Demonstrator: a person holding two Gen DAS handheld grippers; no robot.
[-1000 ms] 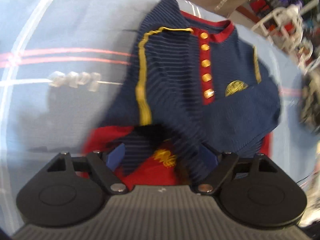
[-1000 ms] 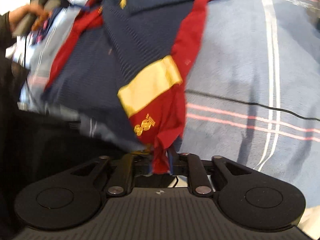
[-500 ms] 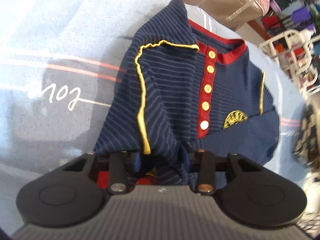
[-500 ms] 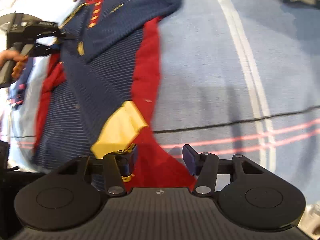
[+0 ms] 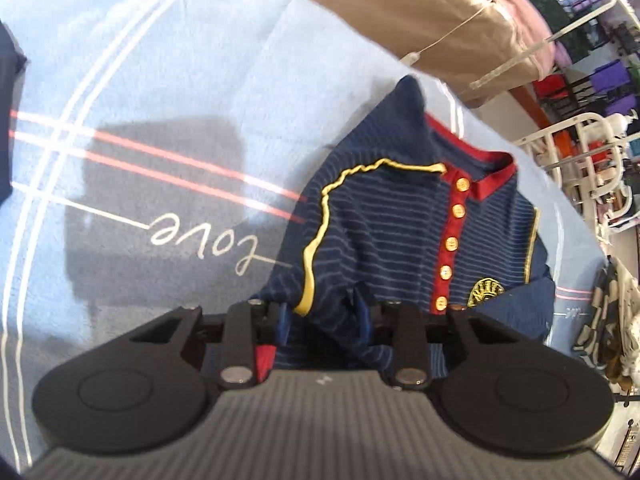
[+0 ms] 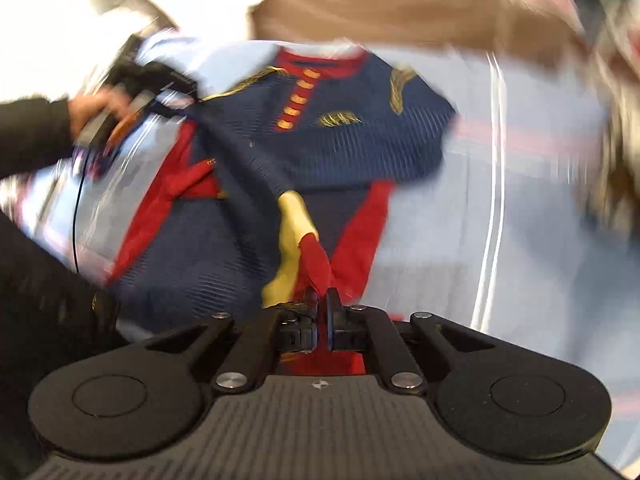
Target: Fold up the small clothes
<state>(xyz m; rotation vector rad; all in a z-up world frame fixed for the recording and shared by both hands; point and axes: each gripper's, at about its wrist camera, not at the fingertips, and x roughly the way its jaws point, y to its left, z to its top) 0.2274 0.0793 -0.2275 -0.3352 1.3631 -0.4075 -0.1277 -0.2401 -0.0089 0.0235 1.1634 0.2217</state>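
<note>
A navy striped shirt point(image 5: 400, 232) with a red button placket and yellow piping lies on the light blue sheet point(image 5: 160, 80). My left gripper point(image 5: 322, 312) has a bunched fold of the shirt's side between its blue pads point(image 5: 282, 318), and its jaws are closing on it. In the blurred right wrist view the same shirt point(image 6: 340, 140) spreads ahead. There my right gripper point(image 6: 322, 304) is shut on the red and yellow sleeve cuff point(image 6: 296, 232), which is lifted off the sheet. My left gripper point(image 6: 160, 80) also shows there at the upper left, held by a hand point(image 6: 96, 108).
The sheet carries white and red stripes and the word "love" point(image 5: 204, 240). A beige cushion point(image 5: 400, 8) lies beyond the shirt. A white rack point(image 5: 580, 152) and clutter stand at the right. A dark cloth point(image 5: 8, 120) shows at the left edge.
My left gripper narrowed onto a fold of the shirt and drew it sideways. My right gripper opened over the cuff, then shut on it and rose.
</note>
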